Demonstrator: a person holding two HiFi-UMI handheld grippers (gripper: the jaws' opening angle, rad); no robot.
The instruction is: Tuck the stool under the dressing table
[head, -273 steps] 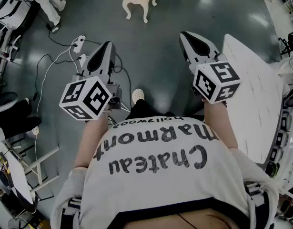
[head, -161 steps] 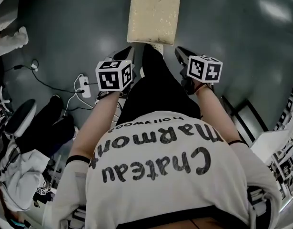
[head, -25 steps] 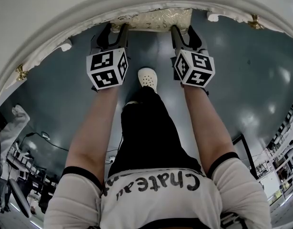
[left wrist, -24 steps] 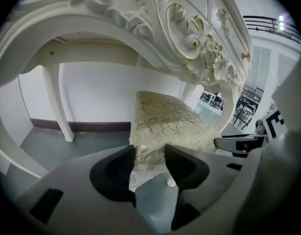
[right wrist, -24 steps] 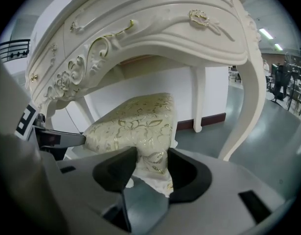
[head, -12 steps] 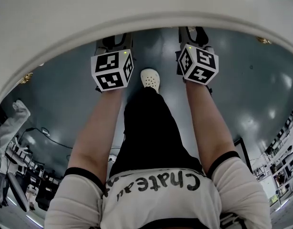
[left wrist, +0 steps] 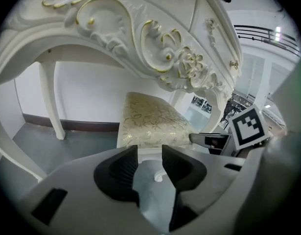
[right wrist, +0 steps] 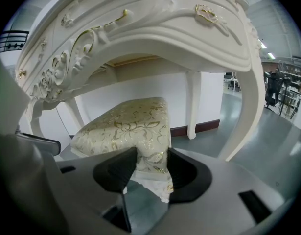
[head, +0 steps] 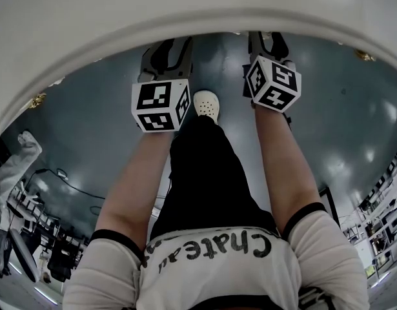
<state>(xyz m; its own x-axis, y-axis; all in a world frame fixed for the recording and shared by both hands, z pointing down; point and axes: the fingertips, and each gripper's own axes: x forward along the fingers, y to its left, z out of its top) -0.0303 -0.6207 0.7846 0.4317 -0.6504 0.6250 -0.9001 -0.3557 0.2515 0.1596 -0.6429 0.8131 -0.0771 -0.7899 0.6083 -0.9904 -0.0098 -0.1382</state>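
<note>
The stool (left wrist: 150, 119) sits under the dressing table (left wrist: 116, 28) at twelve o'clock, so release seems in hand: the left gripper (left wrist: 149, 156), its jaws just narrowed, stands apart on nothing, while the right gripper (right wrist: 152, 164) clamps its seat corner and must next open and withdraw toward six o'clock.

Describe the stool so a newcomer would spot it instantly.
Find the big white dressing table with carved, gold-trimmed scrollwork. Under it, between its legs, stands the stool: low, white-framed. Its cream cushion patterned with gold leaves is the only upholstery there.
</note>
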